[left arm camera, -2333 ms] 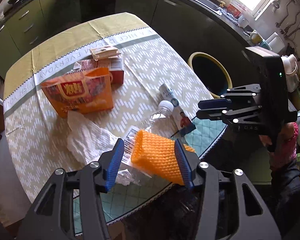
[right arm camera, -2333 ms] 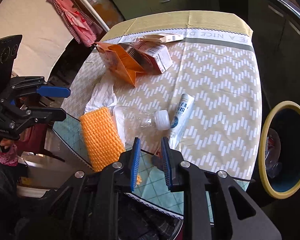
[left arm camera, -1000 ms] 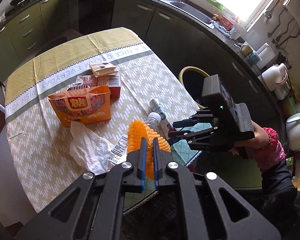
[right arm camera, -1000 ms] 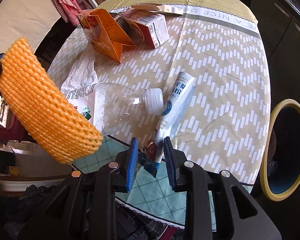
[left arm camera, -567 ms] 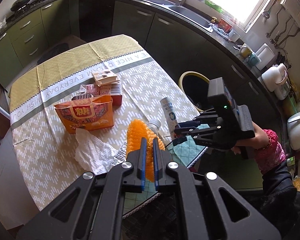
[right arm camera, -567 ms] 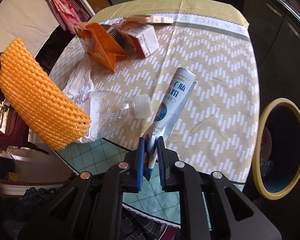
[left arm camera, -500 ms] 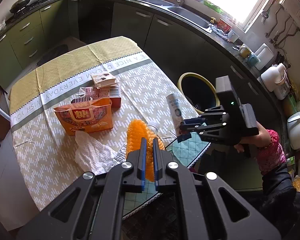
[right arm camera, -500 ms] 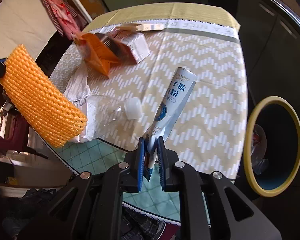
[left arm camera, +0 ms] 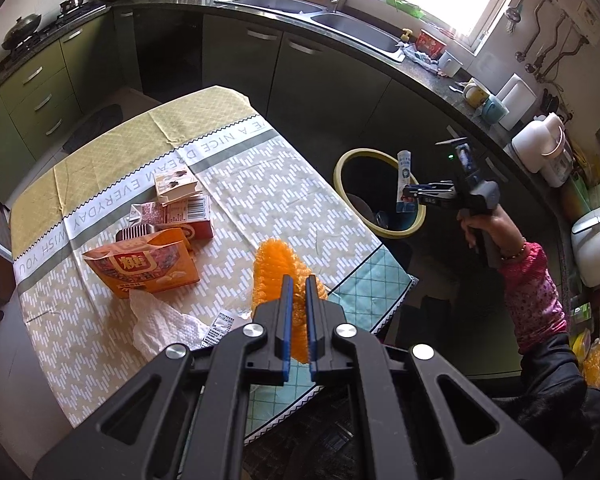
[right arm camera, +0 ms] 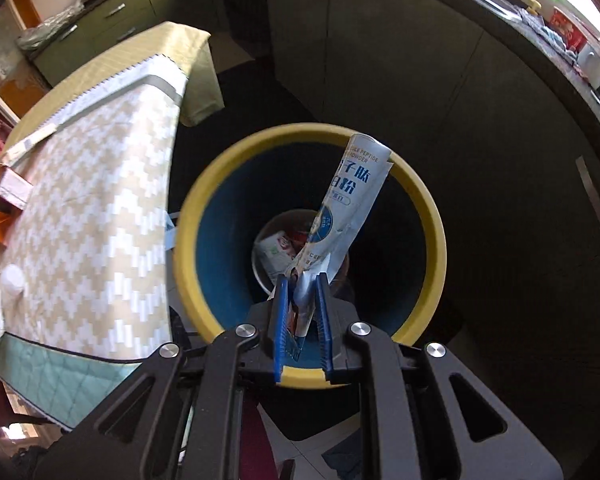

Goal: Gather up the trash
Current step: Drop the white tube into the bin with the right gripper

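Observation:
My left gripper (left arm camera: 296,285) is shut on an orange foam net (left arm camera: 274,264) and holds it up over the near edge of the table (left arm camera: 260,184). My right gripper (right arm camera: 300,280) is shut on the lower end of a white and blue powder packet (right arm camera: 348,196). It points down over the mouth of the yellow-rimmed bin (right arm camera: 188,216) beside the table. The packet sticks up across the bin's opening, and other trash (right arm camera: 276,252) lies at the bottom. The left wrist view also shows the right gripper (left arm camera: 410,192) with the packet (left arm camera: 404,172) above the bin (left arm camera: 340,168).
On the tablecloth lie an orange snack bag (left arm camera: 144,268), a red carton (left arm camera: 180,216), a small box (left arm camera: 176,184) and a crumpled paper towel (left arm camera: 160,324). A clear plastic bottle (right arm camera: 4,284) lies at the table's near corner. Dark kitchen cabinets stand behind the bin.
The right gripper closed on the packet, lifted it off the table and swung it over the bin. The left gripper stayed shut on the orange net and rose a little.

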Demonstrator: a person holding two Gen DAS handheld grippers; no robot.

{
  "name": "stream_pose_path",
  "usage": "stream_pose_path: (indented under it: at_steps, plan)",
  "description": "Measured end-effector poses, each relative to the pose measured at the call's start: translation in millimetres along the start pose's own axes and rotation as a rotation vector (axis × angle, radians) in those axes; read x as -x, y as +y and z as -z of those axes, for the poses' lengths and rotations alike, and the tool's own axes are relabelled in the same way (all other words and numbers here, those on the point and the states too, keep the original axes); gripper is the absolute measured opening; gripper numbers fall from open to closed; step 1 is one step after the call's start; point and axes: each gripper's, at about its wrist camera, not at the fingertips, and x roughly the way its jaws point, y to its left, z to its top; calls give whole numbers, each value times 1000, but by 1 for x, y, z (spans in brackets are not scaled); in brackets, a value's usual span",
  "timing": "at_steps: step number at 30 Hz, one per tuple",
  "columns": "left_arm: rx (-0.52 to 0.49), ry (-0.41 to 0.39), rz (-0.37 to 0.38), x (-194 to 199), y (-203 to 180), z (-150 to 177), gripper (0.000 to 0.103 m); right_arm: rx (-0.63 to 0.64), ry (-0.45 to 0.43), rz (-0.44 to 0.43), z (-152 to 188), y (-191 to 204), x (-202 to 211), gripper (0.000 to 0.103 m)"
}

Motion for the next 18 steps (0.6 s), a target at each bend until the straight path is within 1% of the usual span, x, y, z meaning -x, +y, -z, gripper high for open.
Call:
stream_pose_path:
  at_steps: [2,3,4,6,9,11,13,15,18]
  plan:
    - [-18,8,2,-3,-9,-6,6,-16,30,7,-2,-8,-23,19]
    - [-27,9,4,-5,-14,-10,6,-23,42,5,-3,-13,-31,23]
    - [-37,11,10,-6,-20,-14,6,-37,49,7,-3,-18,-37,25]
    - [-64,14,22,-11,-33,-22,6,-54,33,3,-2,-25,-35,25]
    - [-107,17,44,-20,-55,-38,6,-88,-35,-44,8,-37,-7,25]
    - [-138,17,62,-29,-72,-54,6,-99,-109,-29,23,-45,22,26]
    - [-168,20,87,-40,-90,-69,6,-111,-180,-8,43,-55,51,29]
    - [-199,26,110,-56,-110,-88,6,-133,-230,1,63,-65,73,31]
    - [-234,26,113,-84,-138,-118,6,-170,-281,29,96,-81,97,32]
